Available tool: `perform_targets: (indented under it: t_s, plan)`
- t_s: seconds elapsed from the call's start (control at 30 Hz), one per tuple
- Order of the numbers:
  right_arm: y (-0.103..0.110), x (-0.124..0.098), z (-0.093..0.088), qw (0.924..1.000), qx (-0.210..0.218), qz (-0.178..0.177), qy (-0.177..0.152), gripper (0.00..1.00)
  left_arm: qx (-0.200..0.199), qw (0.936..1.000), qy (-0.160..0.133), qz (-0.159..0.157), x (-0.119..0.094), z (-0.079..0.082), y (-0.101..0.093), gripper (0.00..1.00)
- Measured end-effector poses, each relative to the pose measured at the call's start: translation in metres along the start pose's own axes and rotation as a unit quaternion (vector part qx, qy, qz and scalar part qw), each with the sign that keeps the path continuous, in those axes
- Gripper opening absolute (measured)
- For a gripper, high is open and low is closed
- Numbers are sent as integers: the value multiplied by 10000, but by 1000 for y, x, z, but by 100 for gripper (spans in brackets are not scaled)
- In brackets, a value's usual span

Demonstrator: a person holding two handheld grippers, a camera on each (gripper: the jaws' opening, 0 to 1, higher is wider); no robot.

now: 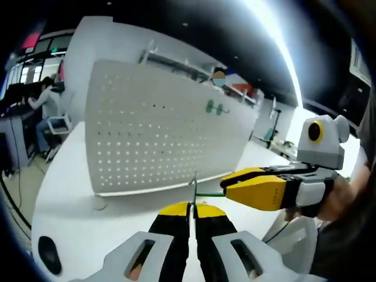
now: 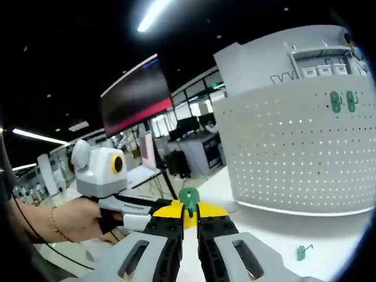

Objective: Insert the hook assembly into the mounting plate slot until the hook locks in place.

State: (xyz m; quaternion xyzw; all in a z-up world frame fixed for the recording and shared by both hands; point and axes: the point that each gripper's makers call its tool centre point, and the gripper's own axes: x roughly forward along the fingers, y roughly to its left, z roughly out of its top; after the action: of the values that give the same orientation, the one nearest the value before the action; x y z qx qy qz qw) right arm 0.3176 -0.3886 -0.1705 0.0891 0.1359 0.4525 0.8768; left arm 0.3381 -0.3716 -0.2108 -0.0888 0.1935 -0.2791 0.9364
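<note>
Pinching a green hook point(image 2: 188, 200) by its flat tab, my right gripper point(image 2: 189, 212) has its jaws clamped tight on it. From the left gripper view, my left gripper point(image 1: 191, 212) is closed on the thin wire end of that same hook, green rod running across to the right one. Ahead stands the white pegboard mounting plate point(image 1: 158, 132) upright on the white tabletop point(image 1: 70, 194), two green hooks point(image 2: 343, 100) already hanging high on it. Another green hook point(image 2: 302, 252) lies loose on the tabletop, near the plate's foot.

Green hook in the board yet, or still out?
Out. The green hook sits pinched in the right claw, clear of the pegboard; two other hooks already hang there.
</note>
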Motion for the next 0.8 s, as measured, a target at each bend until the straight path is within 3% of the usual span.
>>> perform_targets:
  t_s: [0.33, 0.7, 0.8]
  plan:
    - [0, 8, 3, 9998, 181, 37, -11, 5, 485, 9988, -112, -13, 2, 8, -14, 1]
    - [-2, 9, 5, 9987, 499, 28, -97, 2, 507, 9982, -307, -8, 1, 14, -21, 1]
    - [-2, 9, 7, 9997, 151, -12, -173, 1, 494, 9983, -308, -24, 1, 15, -20, 1]
